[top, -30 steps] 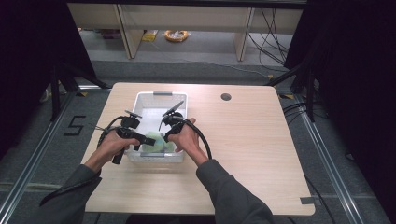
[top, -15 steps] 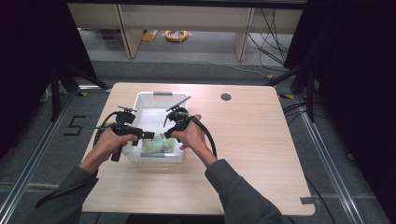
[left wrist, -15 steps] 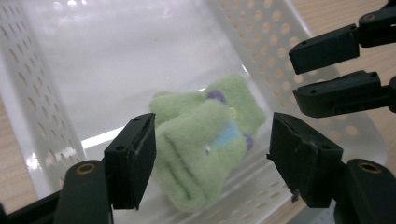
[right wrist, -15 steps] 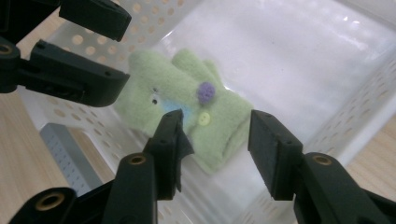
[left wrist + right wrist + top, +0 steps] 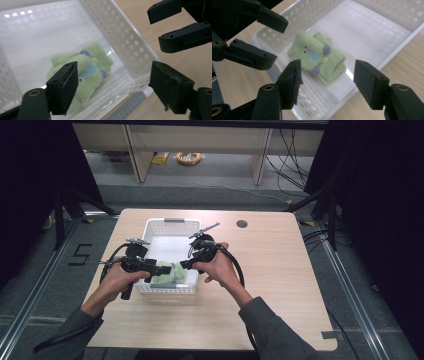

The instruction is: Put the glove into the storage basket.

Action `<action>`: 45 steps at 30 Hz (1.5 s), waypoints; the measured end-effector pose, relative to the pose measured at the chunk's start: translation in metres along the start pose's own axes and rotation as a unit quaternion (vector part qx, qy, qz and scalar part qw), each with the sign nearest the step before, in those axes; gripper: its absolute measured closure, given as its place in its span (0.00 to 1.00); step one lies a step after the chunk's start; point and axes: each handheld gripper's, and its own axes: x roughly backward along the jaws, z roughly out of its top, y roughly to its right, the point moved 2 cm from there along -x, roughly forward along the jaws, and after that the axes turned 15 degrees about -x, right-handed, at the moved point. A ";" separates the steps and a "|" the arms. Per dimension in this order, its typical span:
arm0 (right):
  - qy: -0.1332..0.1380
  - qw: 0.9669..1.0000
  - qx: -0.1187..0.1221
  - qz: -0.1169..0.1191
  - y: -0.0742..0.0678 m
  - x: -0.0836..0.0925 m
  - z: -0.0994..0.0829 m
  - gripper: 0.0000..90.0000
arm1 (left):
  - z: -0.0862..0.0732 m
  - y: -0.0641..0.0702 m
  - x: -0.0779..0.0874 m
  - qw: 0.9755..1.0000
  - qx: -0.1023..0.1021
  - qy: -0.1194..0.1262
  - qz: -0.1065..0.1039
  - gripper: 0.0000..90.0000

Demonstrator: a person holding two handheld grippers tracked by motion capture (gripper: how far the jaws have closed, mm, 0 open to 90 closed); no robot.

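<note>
Your hands cover most of both gripper bodies in the high view, and there the green toy [image 5: 172, 273] is only a small pale patch between the two tools, so its details are hard to make out from above. The gripper views give it better: one folded green plush piece [image 5: 319, 57] with two purple knobs, a yellow button and a blue patch. In the left gripper view [image 5: 82, 72] your own left jaw cuts off part of it.

The toy lies on the floor of one white perforated basket [image 5: 150, 232], in its near end, close to the near right corner. The basket stands on the wooden table [image 5: 280, 280], left of the middle. The basket's far end is cut off in both gripper views.

Your left gripper [image 5: 112, 90] hangs over the basket's near left part; its jaws stand wide apart and have just been opening, with nothing between the pads. Your right gripper [image 5: 327, 82] hangs over the near right rim; its jaws have likewise just been opening and stand wide, holding nothing. The toy lies below both, touched by neither.

Count: two grippers, one basket, one toy, and one dark round hole [image 5: 242, 224] in the table's far right part.
</note>
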 end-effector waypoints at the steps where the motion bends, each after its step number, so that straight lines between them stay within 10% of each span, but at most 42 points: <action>1: 0.003 1.000 -0.006 -0.005 0.000 0.003 -0.002 0.44 | 0.000 0.002 0.001 1.000 -0.003 0.002 -0.004 0.24; 28: 0.067 0.997 0.021 0.016 0.017 0.065 -0.048 0.39 | -0.005 0.083 0.001 0.995 -0.059 0.060 -0.056 0.19; 45: 0.093 0.995 -0.001 0.029 0.035 0.086 -0.088 0.38 | -0.014 0.104 -0.011 0.992 -0.082 0.066 -0.067 0.19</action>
